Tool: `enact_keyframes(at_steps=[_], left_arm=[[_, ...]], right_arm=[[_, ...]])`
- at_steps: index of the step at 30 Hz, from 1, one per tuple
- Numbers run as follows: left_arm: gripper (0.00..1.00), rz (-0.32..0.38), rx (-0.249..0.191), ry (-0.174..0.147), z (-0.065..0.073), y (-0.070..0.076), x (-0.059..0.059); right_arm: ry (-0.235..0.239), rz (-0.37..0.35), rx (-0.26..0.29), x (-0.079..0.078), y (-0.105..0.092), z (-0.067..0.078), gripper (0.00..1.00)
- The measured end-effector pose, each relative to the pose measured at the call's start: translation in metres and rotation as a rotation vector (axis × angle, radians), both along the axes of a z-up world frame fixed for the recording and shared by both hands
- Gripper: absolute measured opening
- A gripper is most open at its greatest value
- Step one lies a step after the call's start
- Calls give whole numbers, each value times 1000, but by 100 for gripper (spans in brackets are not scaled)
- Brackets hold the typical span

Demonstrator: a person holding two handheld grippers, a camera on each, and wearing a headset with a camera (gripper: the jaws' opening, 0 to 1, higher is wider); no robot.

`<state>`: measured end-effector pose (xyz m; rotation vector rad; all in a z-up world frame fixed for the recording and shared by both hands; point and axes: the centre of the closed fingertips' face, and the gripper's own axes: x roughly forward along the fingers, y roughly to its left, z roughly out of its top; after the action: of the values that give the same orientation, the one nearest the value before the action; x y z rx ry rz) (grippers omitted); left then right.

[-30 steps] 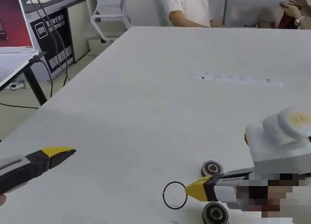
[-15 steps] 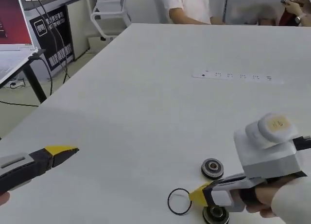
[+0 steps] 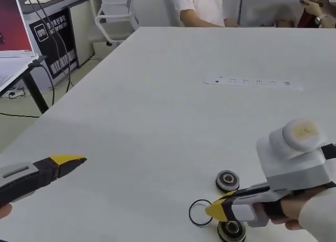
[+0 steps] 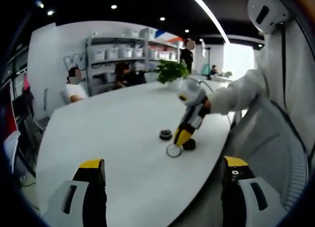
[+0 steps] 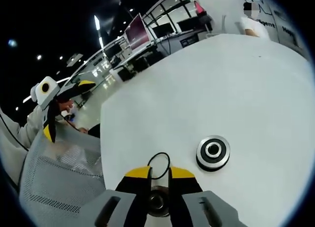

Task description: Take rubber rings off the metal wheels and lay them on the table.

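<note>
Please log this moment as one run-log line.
left hand-held gripper open | right hand-held gripper tips at rubber ring, grip unclear | two metal wheels on table

**You're working in an open-plan office, at a big meeting desk.**
The long white desk [image 3: 157, 121] in front of you carries a white power strip [image 3: 252, 83], and a person [image 3: 199, 8] sits at its far end beside a white office chair [image 3: 116, 11]. To your left a stand with a printed sign [image 3: 52, 34] trails black cables [image 3: 50, 21] to the floor. Your left gripper view takes in shelves [image 4: 123, 52] stacked with storage boxes, a potted plant [image 4: 171, 69], and round ceiling lights [image 4: 114, 7] alongside a long light strip [image 4: 206, 13]. Your right gripper view shows rows of workstations with monitors [image 5: 162, 27].
</note>
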<state>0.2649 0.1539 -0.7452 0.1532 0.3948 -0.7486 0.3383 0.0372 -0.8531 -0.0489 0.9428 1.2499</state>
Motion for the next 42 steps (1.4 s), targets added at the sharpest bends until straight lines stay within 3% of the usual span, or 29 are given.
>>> enact_keyframes(at_steps=[12, 15, 18, 19, 21, 22, 23, 25, 28, 42], left_arm=[[99, -4, 11, -4, 2, 0, 0], [99, -6, 11, -5, 2, -1, -1], [99, -3, 10, -7, 2, 0, 0], [99, -2, 10, -6, 2, 0, 0], [99, -2, 12, -8, 2, 0, 0], [99, -1, 11, -7, 2, 0, 0], [99, 0, 11, -6, 2, 0, 0], [99, -1, 12, -6, 2, 0, 0], [99, -4, 13, -7, 2, -1, 0], [96, -61, 20, 0, 5, -15, 6]], right_arm=[[-143, 41, -43, 5, -3, -3, 30], [-146, 68, -45, 1, -1, -4, 32], [-113, 124, 7, -12, 7, 2, 33], [-108, 110, 1, -11, 6, 2, 33], [-213, 118, -57, -1, 2, -2, 35], [-244, 132, -58, 0, 3, -2, 35], [-244, 169, -40, -5, 6, -1, 36], [-154, 147, -4, -14, 9, 3, 37], [-222, 149, -25, -7, 6, 3, 35], [-223, 119, 19, -4, -12, 17, 36]])
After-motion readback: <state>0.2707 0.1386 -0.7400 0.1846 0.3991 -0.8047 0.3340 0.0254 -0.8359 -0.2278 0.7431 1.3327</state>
